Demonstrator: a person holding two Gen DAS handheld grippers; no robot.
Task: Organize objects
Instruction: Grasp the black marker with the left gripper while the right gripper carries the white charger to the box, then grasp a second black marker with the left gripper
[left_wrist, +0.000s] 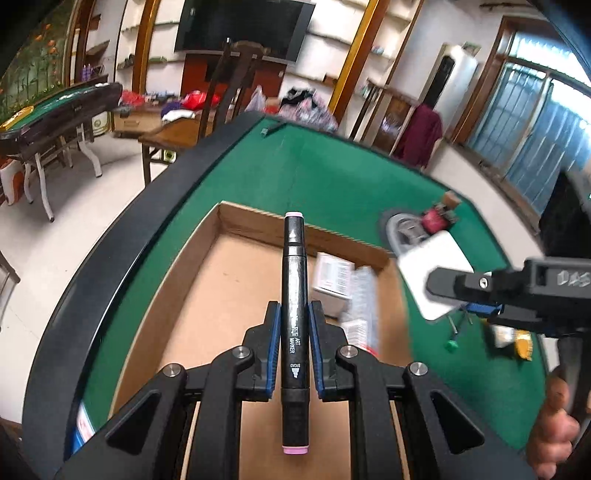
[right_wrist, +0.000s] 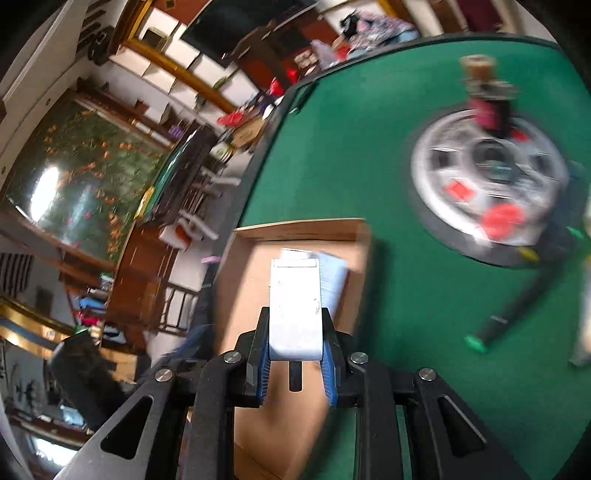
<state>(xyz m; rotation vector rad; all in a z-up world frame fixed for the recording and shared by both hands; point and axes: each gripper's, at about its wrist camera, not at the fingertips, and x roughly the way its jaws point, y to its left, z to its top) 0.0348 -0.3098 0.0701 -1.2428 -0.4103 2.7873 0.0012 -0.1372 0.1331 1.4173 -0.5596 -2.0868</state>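
Note:
My left gripper (left_wrist: 294, 314) is shut on a black art marker (left_wrist: 294, 295) with pink ends, held above an open cardboard box (left_wrist: 229, 280) on the green table. The box holds a white carton (left_wrist: 332, 277) and a clear packet (left_wrist: 360, 306). My right gripper (right_wrist: 295, 317) is shut on a white block (right_wrist: 294, 306), over the box (right_wrist: 255, 295) near its right edge. In the left wrist view the right gripper (left_wrist: 439, 284) comes in from the right with the white block (left_wrist: 432, 269).
A round silver dial (right_wrist: 491, 184) with red parts sits in the green table (right_wrist: 406, 277), with a small bottle (right_wrist: 484, 92) behind it. A green-capped pen (right_wrist: 491, 328) and small items (left_wrist: 513, 339) lie right of the box. The table's black rim (left_wrist: 122, 266) runs on the left.

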